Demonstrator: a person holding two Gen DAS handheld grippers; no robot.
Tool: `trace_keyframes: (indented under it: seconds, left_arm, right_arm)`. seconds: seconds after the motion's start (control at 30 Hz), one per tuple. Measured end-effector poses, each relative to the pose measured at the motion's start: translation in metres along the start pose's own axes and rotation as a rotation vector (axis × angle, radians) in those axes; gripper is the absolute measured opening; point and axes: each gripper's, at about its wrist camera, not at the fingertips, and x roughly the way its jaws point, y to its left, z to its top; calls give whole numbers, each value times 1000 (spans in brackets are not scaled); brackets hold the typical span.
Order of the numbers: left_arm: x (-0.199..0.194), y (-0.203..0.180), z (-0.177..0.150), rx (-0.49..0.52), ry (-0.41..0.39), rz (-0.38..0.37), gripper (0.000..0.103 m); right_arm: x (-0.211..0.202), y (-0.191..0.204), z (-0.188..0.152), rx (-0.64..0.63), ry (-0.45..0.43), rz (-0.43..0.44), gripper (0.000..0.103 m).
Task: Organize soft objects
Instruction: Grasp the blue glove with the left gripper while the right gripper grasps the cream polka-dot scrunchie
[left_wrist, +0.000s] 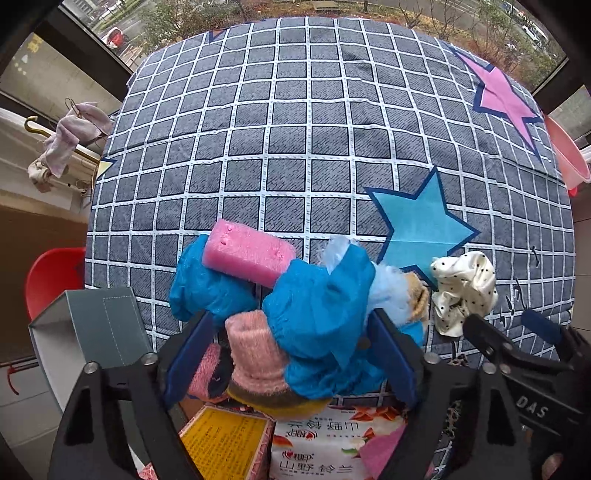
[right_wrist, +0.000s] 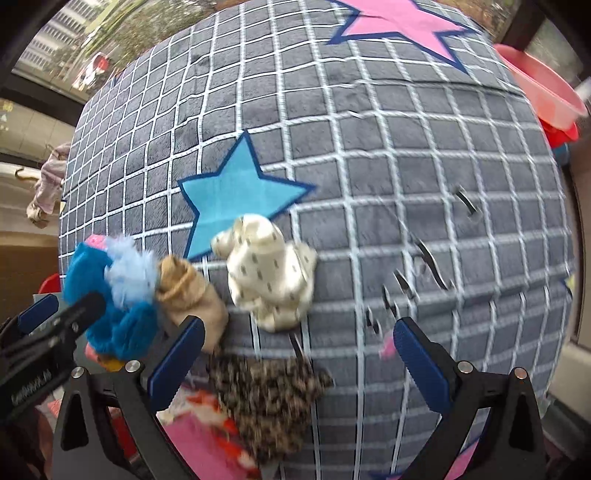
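Soft things lie piled on a grey checked blanket (left_wrist: 295, 155). My left gripper (left_wrist: 291, 339) is open around the pile: a blue crinkled cloth (left_wrist: 317, 306), a pink fuzzy sock (left_wrist: 255, 347) and a pink sponge block (left_wrist: 247, 251) on top. A white dotted scrunchie (left_wrist: 463, 291) lies to the right, also in the right wrist view (right_wrist: 269, 269). My right gripper (right_wrist: 299, 347) is open and empty above a leopard-print scrunchie (right_wrist: 269, 398). A tan sock (right_wrist: 188, 291) and light-blue fluff (right_wrist: 129, 269) lie beside the blue cloth (right_wrist: 110, 321).
A grey open box (left_wrist: 92, 332) stands at the left by a red chair (left_wrist: 51, 277). Tissue packs (left_wrist: 321, 443) and a yellow packet (left_wrist: 225, 443) lie under the pile. A pink basin (right_wrist: 543, 88) sits at the blanket's right edge. Windows are behind.
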Motion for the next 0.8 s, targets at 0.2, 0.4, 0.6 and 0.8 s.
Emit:
trace_keyframes:
  seconds: [0.2, 0.4, 0.6, 0.8]
  left_arm:
    - [14, 1, 5, -5, 52, -58, 38]
    - [-5, 14, 7, -44, -6, -144, 26]
    - [-35, 6, 1, 26, -93, -152, 26]
    - [-55, -13, -6, 95, -134, -161, 26]
  right_arm:
    - [30, 11, 16, -59, 42, 6, 63]
    - [35, 14, 15, -73, 50, 45, 27]
    - [16, 4, 14, -42, 23, 91, 25]
    - [-13, -12, 9, -20, 3, 101, 25]
